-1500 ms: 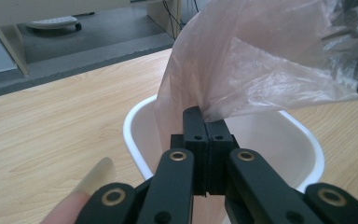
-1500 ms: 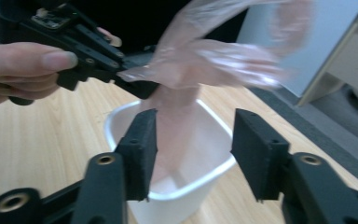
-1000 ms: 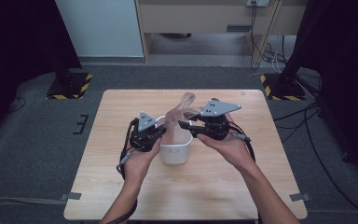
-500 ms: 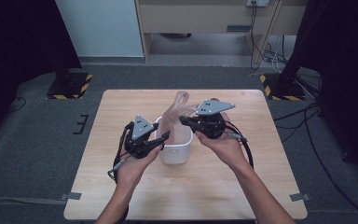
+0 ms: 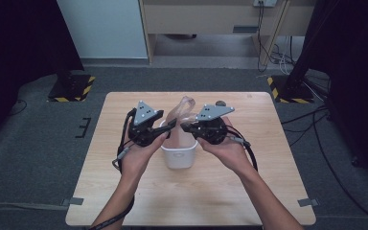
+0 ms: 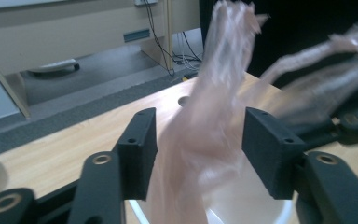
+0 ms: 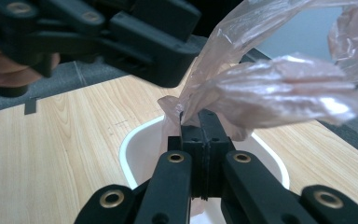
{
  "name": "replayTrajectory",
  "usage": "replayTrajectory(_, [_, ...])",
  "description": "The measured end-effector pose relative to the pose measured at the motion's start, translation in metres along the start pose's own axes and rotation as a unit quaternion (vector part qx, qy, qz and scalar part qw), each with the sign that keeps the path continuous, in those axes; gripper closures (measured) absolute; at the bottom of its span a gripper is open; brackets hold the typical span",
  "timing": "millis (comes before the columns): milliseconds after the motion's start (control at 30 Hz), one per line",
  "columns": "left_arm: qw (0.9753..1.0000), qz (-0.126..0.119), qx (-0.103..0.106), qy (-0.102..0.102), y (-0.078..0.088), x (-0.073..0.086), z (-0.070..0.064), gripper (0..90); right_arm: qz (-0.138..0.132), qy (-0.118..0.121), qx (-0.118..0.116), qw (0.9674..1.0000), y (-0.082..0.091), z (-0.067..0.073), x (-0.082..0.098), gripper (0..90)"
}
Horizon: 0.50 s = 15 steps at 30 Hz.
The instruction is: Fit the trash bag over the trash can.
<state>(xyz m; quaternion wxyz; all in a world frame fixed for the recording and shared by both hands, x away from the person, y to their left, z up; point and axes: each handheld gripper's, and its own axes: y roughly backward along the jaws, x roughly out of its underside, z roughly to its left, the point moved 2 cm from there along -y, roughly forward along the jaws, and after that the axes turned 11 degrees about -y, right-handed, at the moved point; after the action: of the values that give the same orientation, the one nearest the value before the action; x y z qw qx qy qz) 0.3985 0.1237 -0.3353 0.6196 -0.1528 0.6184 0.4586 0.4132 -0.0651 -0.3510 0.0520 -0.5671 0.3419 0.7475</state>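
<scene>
Above the white oval bin point(image 5: 178, 152), right fingers point(image 7: 200, 122) pinch crinkly pink plastic bag point(image 7: 279, 91); left fingers point(image 6: 140, 149), just opening, straddle it.

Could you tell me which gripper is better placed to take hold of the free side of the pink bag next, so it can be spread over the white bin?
Left. The right gripper is shut on the pink bag, while the left gripper has just been opening; its jaws straddle the bag's free part above the white bin.

Black left gripper point(image 5: 170, 125) and right gripper point(image 5: 186, 127), grey three-cornered top plates, brass-ringed jaws, trailing black cables, bare forearms
</scene>
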Motion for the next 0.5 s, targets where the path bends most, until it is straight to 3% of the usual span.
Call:
replayTrajectory(133, [0.9997, 0.013, 0.015, -0.011, -0.010, -0.004, 0.002, 38.7, 0.002, 0.000, -0.003, 1.0000, 0.000, 0.000, 0.000, 90.0])
replayTrajectory(267, [0.9995, 0.019, 0.013, -0.022, -0.020, -0.006, 0.002, 39.4, 0.005, 0.003, -0.008, 0.9999, -0.001, 0.001, 0.001, 90.0])
replayTrajectory(433, [0.9989, 0.032, 0.026, -0.021, -0.023, -0.005, 0.002, 70.0, 0.007, 0.002, -0.007, 0.9999, 0.000, 0.002, 0.001, 90.0])
replayTrajectory(500, [0.9991, 0.035, 0.021, -0.015, -0.021, -0.004, 0.002, 79.5, 0.009, 0.001, -0.005, 0.9999, 0.000, 0.002, 0.001, 90.0])
